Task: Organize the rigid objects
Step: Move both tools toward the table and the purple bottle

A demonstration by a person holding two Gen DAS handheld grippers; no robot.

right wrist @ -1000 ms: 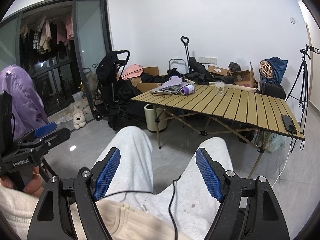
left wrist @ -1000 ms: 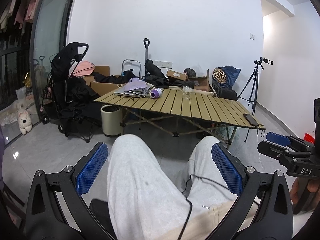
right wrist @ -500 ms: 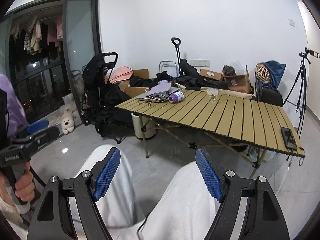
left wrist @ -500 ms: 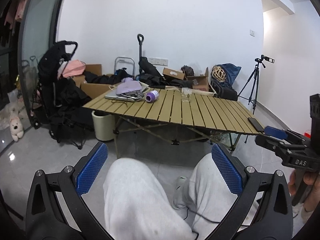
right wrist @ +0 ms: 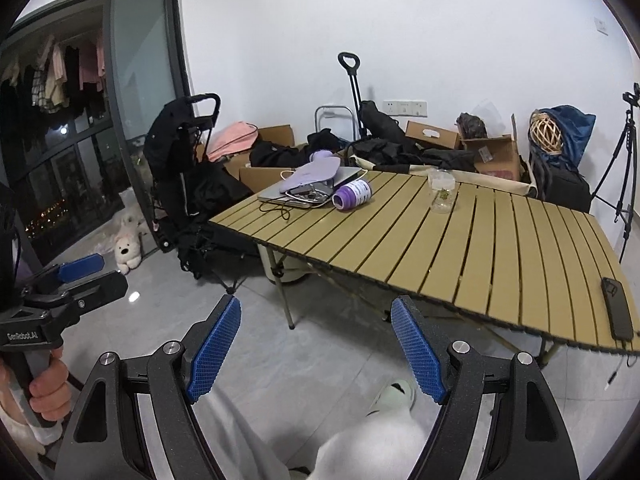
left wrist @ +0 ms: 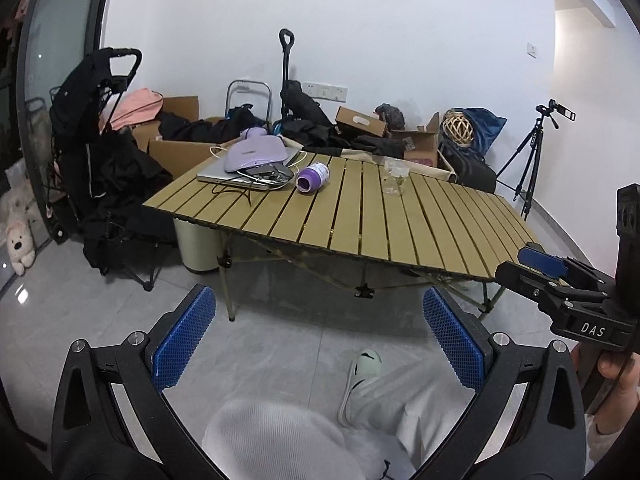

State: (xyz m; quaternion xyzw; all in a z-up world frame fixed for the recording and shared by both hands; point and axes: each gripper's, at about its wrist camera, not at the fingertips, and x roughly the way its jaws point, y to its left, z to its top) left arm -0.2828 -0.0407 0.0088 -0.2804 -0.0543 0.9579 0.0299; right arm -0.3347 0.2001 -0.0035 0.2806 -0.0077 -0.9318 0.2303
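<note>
A slatted wooden folding table stands ahead; it also shows in the right wrist view. On its far left lie a purple bottle on its side, a lilac case on a silver laptop, and cables. A clear glass jar stands upright mid-table. A black phone lies at the right front corner. My left gripper is open and empty, short of the table. My right gripper is open and empty too.
A black stroller and a white bin stand left of the table. Boxes and bags line the back wall. A tripod stands at the right. A plush toy lies on the floor. My legs and slipper are below.
Both grippers have risen and moved toward the table, which now looks larger and closer. The legs have dropped lower in view. Both grippers stay open.
</note>
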